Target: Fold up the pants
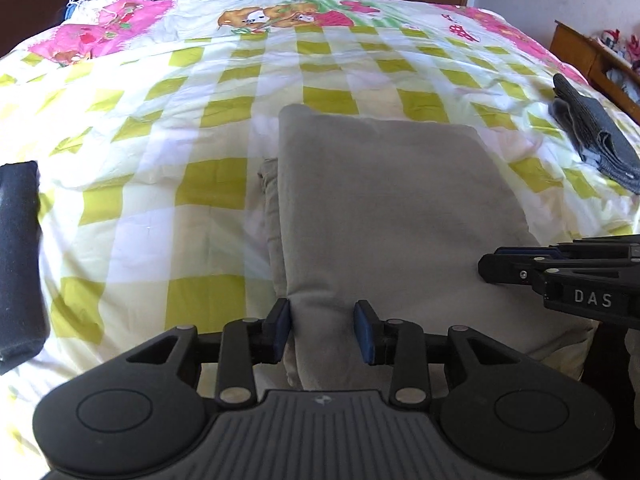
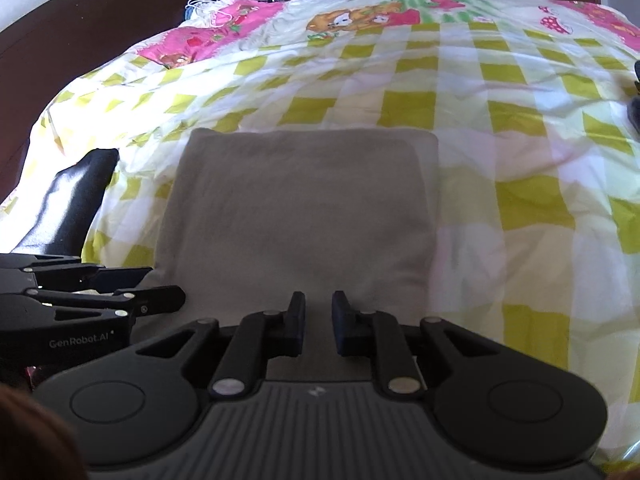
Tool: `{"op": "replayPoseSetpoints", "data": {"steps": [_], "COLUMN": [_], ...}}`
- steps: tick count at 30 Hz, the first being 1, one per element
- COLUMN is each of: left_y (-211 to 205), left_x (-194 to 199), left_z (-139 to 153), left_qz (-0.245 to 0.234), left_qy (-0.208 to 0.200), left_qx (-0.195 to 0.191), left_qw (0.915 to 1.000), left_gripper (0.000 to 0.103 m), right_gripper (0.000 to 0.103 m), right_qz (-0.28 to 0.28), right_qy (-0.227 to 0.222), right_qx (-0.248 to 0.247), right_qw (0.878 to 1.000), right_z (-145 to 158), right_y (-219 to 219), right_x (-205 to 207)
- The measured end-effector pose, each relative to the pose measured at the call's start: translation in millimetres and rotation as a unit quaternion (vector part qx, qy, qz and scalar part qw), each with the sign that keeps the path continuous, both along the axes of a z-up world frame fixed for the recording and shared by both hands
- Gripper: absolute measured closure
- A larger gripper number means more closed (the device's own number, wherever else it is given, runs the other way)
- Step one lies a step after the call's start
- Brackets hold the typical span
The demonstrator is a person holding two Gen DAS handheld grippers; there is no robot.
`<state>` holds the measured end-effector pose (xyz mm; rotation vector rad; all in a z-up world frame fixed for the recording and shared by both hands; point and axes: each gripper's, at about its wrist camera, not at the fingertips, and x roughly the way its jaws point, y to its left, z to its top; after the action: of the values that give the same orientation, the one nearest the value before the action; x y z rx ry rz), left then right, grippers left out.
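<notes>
Left claw (image 1: pixel 323 330) is seen parted, straddling the near-left corner of the pants (image 1: pixel 384 208); right claw (image 2: pixel 319 322) is nearly closed, gap empty, at the near edge. Pants lie folded into a grey rectangle on the checked bed (image 1: pixel 160 160). Folding is judged nearly finished; release and withdrawal, or a last smoothing, is called for. Dark folded garments (image 1: pixel 592 140) are noted well apart.

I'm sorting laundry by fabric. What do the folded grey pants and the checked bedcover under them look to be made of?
Grey pants: seemingly a soft, matte knit such as fleece or jersey, judging by the plump rounded folds and lack of shine. Checked bedcover: likely thin printed woven cotton or a blend, smooth with fine creases and a slight sheen in the sunlight.
</notes>
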<state>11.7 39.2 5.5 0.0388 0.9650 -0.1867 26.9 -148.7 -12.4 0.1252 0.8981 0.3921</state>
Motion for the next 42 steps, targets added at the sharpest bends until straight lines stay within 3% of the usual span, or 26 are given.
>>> {"op": "replayPoseSetpoints", "data": {"steps": [12,25,33,42], "left_y": [-13.3,-7.2,-4.7,-11.8], "left_x": [-13.3,-15.8,-17.1,-12.1], "left_z": [11.5,24.1,25.9,26.2], "left_qz": [-0.018,-0.029,-0.021,-0.018], "left_qy": [-0.032,-0.063,-0.066,-0.060], "left_qx": [0.028,-0.010,-0.006,0.017], "left_qw": [0.9989,0.9976,0.9976,0.9979], "left_gripper": [0.056,0.056,0.056,0.056], "right_gripper": [0.086,0.085,0.084,0.084], "right_qz": [-0.017,-0.022,-0.027,-0.028], "right_qy": [-0.011,-0.035,-0.038,-0.018], "right_qx": [-0.030,-0.069,-0.065,-0.054], "right_qw": [0.999,0.997,0.997,0.998], "right_z": [21.8,67.8,73.8,48.2], "right_y": [1.2,27.1,25.5,22.4], "right_x": [-24.6,-30.5,-32.4,-21.8]}}
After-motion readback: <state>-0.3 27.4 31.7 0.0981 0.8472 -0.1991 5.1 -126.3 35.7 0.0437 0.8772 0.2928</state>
